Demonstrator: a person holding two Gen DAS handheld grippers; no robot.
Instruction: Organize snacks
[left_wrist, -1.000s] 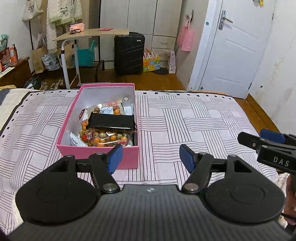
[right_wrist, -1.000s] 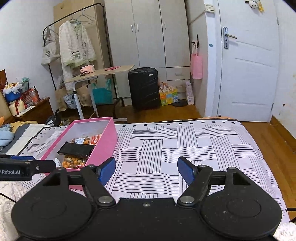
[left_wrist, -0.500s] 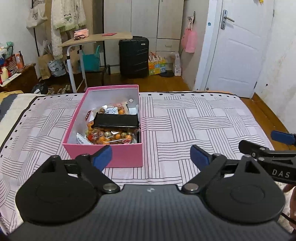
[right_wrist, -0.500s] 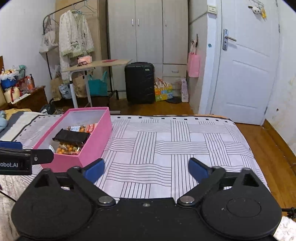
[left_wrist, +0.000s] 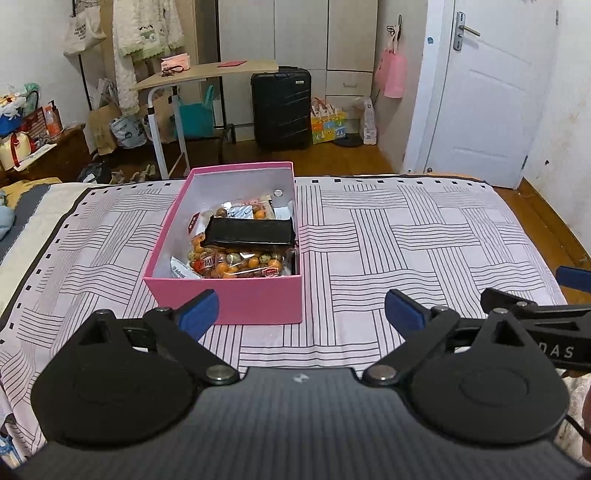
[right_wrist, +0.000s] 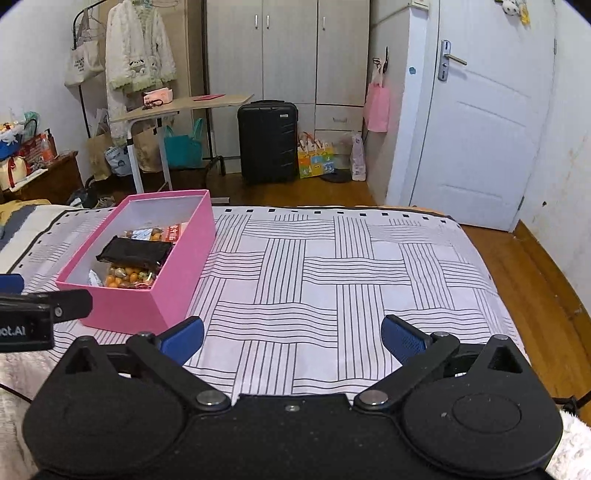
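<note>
A pink box (left_wrist: 236, 299) sits on the patterned bed cover, holding several snack packs: a black packet (left_wrist: 249, 232) on top of clear bags of orange and brown snacks (left_wrist: 240, 262). The box also shows at the left in the right wrist view (right_wrist: 125, 314), with the black packet (right_wrist: 135, 253) inside. My left gripper (left_wrist: 300, 312) is open and empty, just in front of the box's near wall. My right gripper (right_wrist: 291, 338) is open and empty over bare bed cover, to the right of the box.
The bed cover (right_wrist: 332, 266) stretches right of the box to the bed's edge. Beyond the bed stand a black suitcase (left_wrist: 280, 107), a small side table (left_wrist: 207, 74), a white door (right_wrist: 480, 129) and wardrobes. The other gripper's tip shows at each view's edge.
Both grippers have opened wider and pulled back and up a little from the box. The box and its snacks have not moved.
</note>
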